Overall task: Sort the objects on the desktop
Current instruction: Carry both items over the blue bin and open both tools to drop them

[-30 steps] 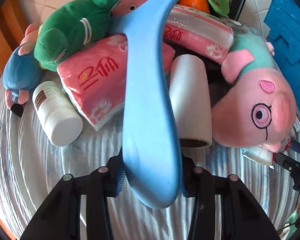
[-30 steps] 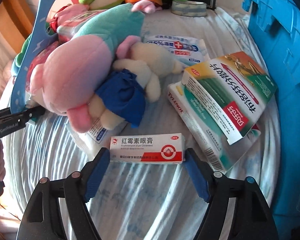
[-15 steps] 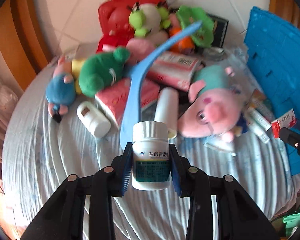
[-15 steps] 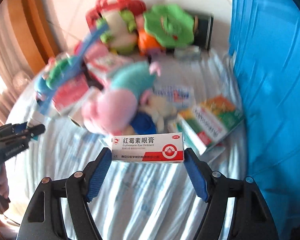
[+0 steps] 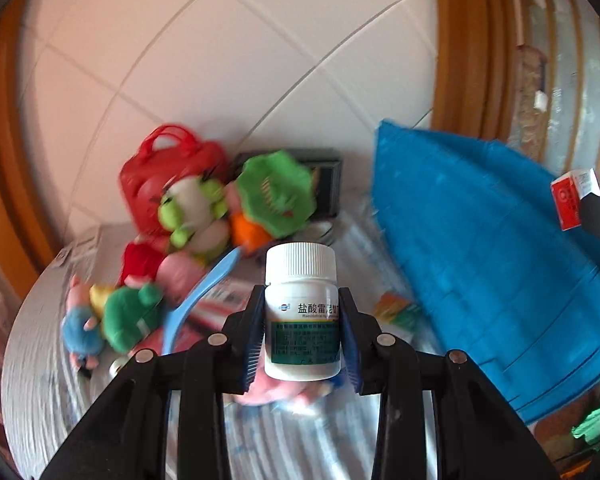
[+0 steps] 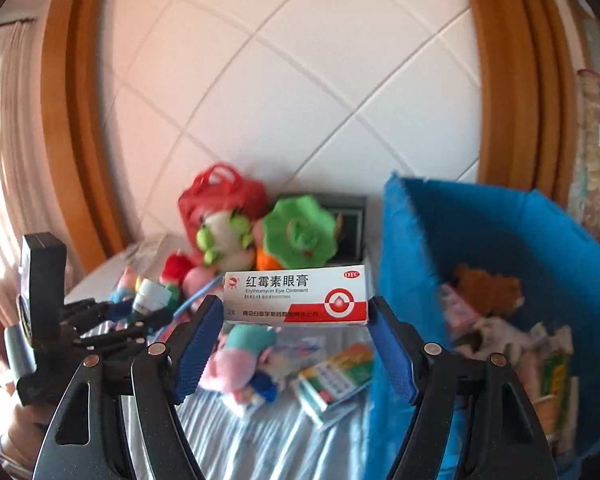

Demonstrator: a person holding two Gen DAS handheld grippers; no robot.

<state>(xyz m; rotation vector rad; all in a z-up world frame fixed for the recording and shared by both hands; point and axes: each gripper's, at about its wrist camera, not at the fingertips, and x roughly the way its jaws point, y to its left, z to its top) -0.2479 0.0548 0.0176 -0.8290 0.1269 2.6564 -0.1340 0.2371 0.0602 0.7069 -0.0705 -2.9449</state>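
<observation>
Left gripper, left wrist view: we have both pads pressed on the sides of a white pill bottle, upright, cap up, lifted clear of the striped table. Blue bin sits at 3 o'clock of the bottle, its wall tilted toward us. Toy pile and red bag lie at 10 to 11 o'clock; a blue shoehorn slants at 9 o'clock. At the 3 o'clock edge, the red end of a box shows.

Right wrist view: right gripper is closed wide on the ends of an ointment box, held level and in the air. Bin opening is at 3 to 4 o'clock, already holding soft toys and packets. Medicine boxes rest on the table at 6 o'clock.

Judgement: both items are in carry toward the bin. We should bring each past the near bin wall before opening, keep the bottle upright, release low, one gripper at a time to avoid a collision.
</observation>
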